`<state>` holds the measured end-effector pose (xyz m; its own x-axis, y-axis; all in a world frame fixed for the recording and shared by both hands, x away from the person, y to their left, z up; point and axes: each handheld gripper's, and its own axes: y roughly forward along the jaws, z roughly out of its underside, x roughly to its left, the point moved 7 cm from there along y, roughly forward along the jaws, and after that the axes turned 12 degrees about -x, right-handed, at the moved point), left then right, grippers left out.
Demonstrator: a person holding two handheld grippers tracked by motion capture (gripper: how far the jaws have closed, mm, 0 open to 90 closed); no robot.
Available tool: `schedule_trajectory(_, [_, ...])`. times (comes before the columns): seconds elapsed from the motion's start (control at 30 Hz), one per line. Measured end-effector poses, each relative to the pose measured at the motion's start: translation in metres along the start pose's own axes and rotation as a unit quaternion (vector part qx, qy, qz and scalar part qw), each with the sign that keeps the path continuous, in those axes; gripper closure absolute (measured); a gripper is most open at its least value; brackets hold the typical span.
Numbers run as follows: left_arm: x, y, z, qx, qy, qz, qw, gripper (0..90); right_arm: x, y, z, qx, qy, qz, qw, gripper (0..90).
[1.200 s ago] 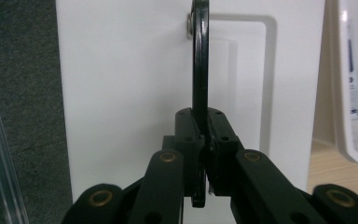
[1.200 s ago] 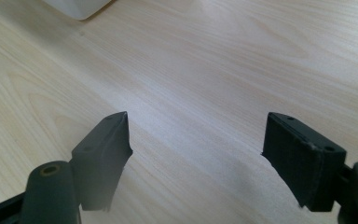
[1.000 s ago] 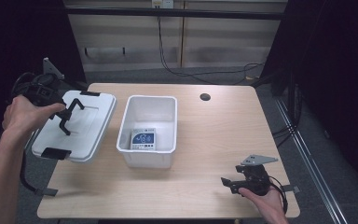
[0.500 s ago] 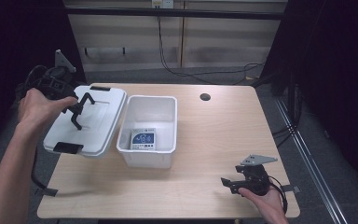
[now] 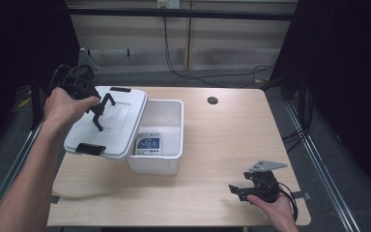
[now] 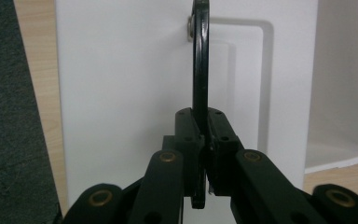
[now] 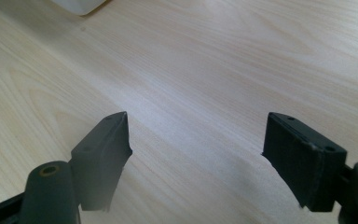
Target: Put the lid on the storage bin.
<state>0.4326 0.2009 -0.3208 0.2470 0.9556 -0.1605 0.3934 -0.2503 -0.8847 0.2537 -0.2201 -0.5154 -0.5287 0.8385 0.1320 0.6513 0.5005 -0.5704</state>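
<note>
A white plastic lid [image 5: 118, 128] hangs tilted over the left rim of an open white bin [image 5: 154, 163]. My left gripper [image 5: 98, 109] is shut on the lid's black handle [image 5: 105, 107] and carries it. Close up in the left gripper view, the pads of my left gripper [image 6: 204, 135] clamp the thin black handle [image 6: 199, 70] against the white lid [image 6: 121, 93], with the bin [image 6: 340, 93] to the right. A small box with a blue label [image 5: 149, 144] lies in the bin. My right gripper [image 5: 236, 190] rests open on the table's front right; between its jaws [image 7: 196, 144] there is only bare wood.
The wooden table [image 5: 232, 140] has a round cable hole [image 5: 212, 100] at the back. A black latch [image 5: 90, 149] sits on the lid's near end. A corner of the bin [image 7: 77, 5] appears at the top of the right gripper view. Cables lie on the floor behind.
My left gripper has carried the lid rightward and slightly up, from the table's left side to over the bin's left rim. The right gripper has stayed still.
</note>
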Motion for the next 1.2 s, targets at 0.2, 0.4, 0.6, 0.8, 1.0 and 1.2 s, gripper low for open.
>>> schedule_trajectory(0.2, [-0.016,0.005,-0.006,-0.004,-0.007,-0.003,1.0000,85.2,0.000,0.000,0.000,-0.001,-0.001,-0.001,1.0000,22.1])
schedule_trajectory(0.4, [-0.032,0.016,-0.009,0.001,-0.012,0.004,0.9999,85.2,0.000,0.000,0.000,-0.001,-0.002,-0.002,1.0000,22.1])
schedule_trajectory(0.6, [-0.048,0.015,-0.015,-0.008,-0.018,0.007,0.9998,85.2,0.000,0.001,0.000,-0.001,-0.004,-0.003,1.0000,22.0])
schedule_trajectory(0.8, [-0.064,0.017,-0.019,-0.012,-0.026,0.014,0.9995,85.1,0.001,0.000,0.000,0.001,-0.005,-0.002,1.0000,21.9])
schedule_trajectory(1.0, [-0.070,0.020,-0.023,-0.031,-0.039,0.007,0.9987,85.0,0.001,0.000,0.000,0.001,-0.005,-0.003,1.0000,21.9])
schedule_trajectory(1.2, [-0.076,0.026,-0.021,-0.023,-0.059,-0.003,0.9980,85.1,0.001,0.000,0.000,0.001,-0.005,-0.003,1.0000,21.8])
